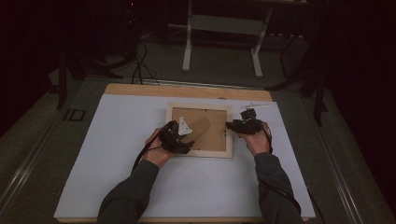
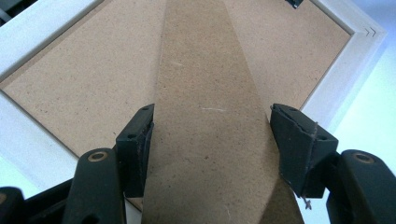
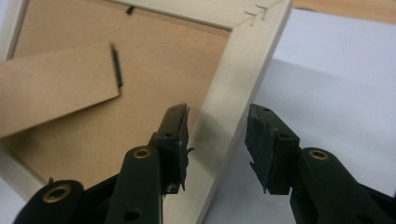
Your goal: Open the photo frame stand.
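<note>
A white picture frame (image 1: 200,153) lies face down on the white sheet, its brown backing board (image 2: 93,79) up. A brown fibreboard stand leg (image 1: 200,127) runs across the back and is hinged near the frame's right side (image 3: 116,65). My left gripper (image 1: 187,140) comes in from the frame's lower left, its pads closed on the two long edges of the stand leg (image 2: 205,70). My right gripper (image 1: 229,125) is at the frame's right rail (image 3: 238,70). Its jaws straddle that rail, one over the backing and one outside, with a gap showing at the outer pad.
The white sheet (image 1: 116,154) covers most of a wooden table (image 1: 140,89). A small pale object (image 1: 254,105) lies just beyond the frame's far right corner. Small dark clips sit on the backing near the rails (image 3: 130,9). Behind the table stand desk legs (image 1: 187,42) and floor cables.
</note>
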`<state>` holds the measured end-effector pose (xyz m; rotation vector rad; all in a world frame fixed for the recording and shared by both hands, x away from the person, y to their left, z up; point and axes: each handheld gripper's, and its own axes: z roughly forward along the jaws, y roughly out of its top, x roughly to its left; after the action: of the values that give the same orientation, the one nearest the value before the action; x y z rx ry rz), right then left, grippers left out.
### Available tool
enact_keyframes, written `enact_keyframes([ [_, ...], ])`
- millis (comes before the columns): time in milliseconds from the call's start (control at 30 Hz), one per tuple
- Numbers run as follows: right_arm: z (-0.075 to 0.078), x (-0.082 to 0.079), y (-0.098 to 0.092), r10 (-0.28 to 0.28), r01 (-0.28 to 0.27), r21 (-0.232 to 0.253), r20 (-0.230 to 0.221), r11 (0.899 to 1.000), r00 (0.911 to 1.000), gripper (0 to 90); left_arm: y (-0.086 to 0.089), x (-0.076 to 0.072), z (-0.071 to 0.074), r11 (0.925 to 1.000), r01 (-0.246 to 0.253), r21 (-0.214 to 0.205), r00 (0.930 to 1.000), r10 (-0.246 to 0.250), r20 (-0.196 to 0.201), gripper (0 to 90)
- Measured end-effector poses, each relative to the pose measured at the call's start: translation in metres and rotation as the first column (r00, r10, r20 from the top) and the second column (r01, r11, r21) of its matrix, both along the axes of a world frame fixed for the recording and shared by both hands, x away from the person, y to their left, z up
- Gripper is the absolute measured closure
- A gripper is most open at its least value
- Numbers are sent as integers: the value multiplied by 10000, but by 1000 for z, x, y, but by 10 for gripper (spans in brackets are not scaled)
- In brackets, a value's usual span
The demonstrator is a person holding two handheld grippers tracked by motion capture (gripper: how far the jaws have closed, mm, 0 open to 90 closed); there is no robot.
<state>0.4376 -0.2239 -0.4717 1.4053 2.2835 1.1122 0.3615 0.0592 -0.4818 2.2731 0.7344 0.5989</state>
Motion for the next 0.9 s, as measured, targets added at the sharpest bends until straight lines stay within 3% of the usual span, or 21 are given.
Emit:
enact_keyframes([
  [467,-2,12,-2,98,-69,363,-804,9993,9967,567,-1,-6,-3,9999,64,145,9985,-71,537,376],
  [733,-3,12,-4,45,22,731,-914,9973,9958,586,0,-8,-4,9999,84,82,9976,-89,688,375],
  [900,-3,14,-6,320,-235,871,-974,9959,9947,510,-1,-10,-4,9997,200,149,9953,-213,941,375],
])
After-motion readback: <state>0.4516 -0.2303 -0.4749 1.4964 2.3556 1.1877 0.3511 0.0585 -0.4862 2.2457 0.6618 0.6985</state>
